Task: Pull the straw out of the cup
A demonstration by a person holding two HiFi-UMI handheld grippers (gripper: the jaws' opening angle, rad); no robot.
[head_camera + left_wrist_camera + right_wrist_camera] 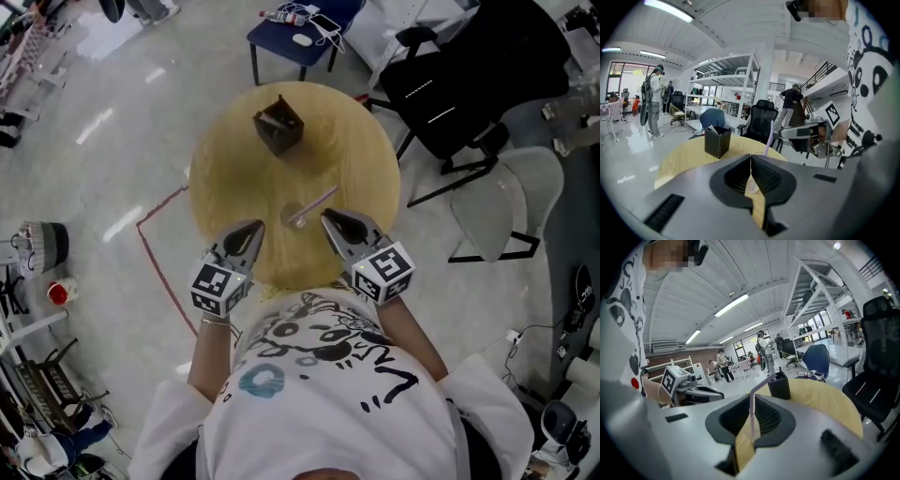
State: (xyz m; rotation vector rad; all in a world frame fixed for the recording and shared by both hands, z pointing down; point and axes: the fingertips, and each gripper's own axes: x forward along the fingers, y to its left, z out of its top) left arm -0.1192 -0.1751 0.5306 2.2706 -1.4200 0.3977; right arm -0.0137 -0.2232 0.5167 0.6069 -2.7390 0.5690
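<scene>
Bright, even indoor light falls from ceiling strip lamps (670,10), leaving pale glare streaks on the glossy floor (97,125). The round table (356,141) shows a dimmer patch at its centre. Both gripper views bulge like a fisheye, with black corners. The left gripper (751,159) and right gripper (751,401) look soft near the lens.

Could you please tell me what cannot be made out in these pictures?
Cup: clear and small in the head view, behind the jaws in both gripper views; contents unknown.
Right gripper and straw: touching or not is unclear in its own view.
Black box: contents too small in every view.
</scene>
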